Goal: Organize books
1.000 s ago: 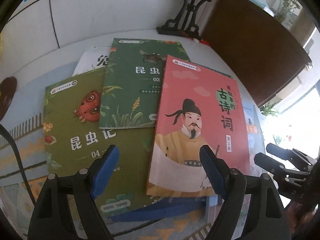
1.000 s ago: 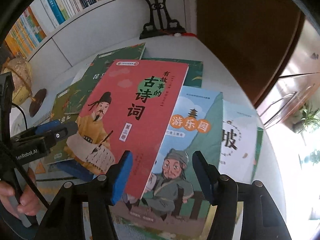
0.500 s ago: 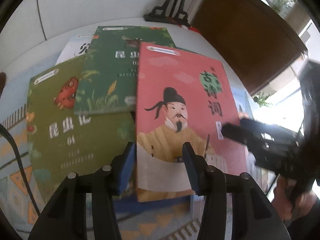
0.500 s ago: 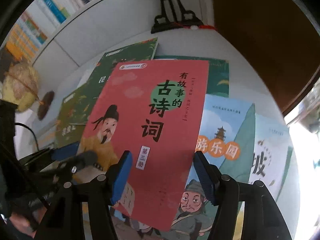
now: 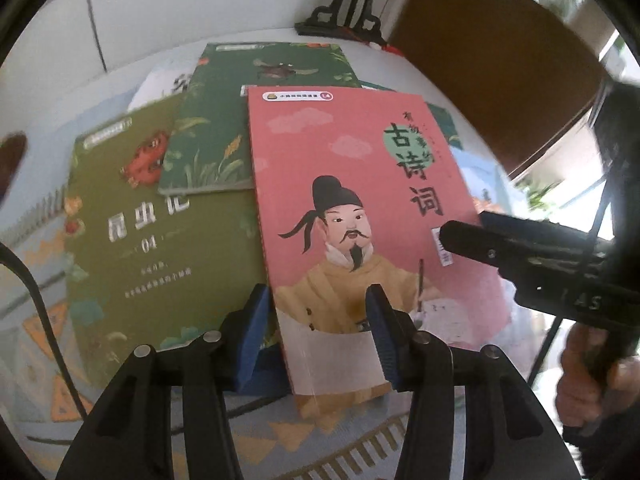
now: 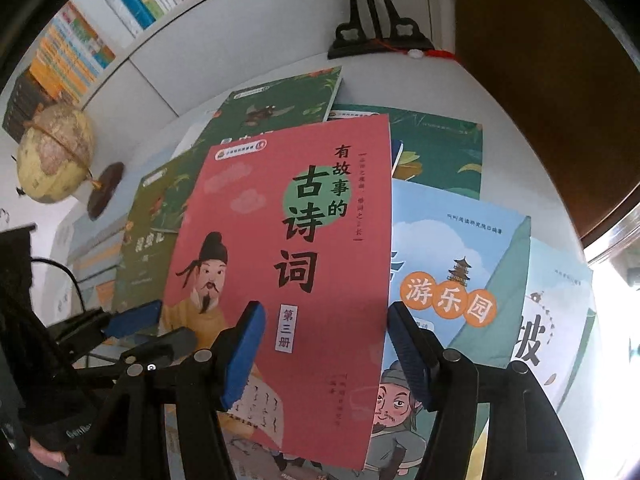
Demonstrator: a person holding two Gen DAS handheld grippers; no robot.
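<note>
A pink poetry book (image 5: 360, 208) with a painted scholar lies on top of the scattered books; it also shows in the right wrist view (image 6: 296, 264). My left gripper (image 5: 318, 320) is open, its blue pads either side of the book's near left corner. My right gripper (image 6: 324, 344) is open, its pads straddling the book's right edge; it shows from the side in the left wrist view (image 5: 460, 236). An olive insect book (image 5: 152, 248), a dark green insect book (image 5: 256, 120) and a blue cartoon book (image 6: 456, 280) lie beneath and around it.
A white book (image 6: 556, 328) lies at the right. A globe (image 6: 54, 160) stands at the left, a black ornate stand (image 6: 376, 36) at the back, shelved books (image 6: 120, 4) behind. A brown cabinet (image 5: 500, 52) is at the right. A patterned mat (image 5: 280, 440) covers the near table.
Both grippers have moved in on the pink book. The left jaws have narrowed from wide to a smaller gap around its corner. The right gripper has come closer along the book's right edge.
</note>
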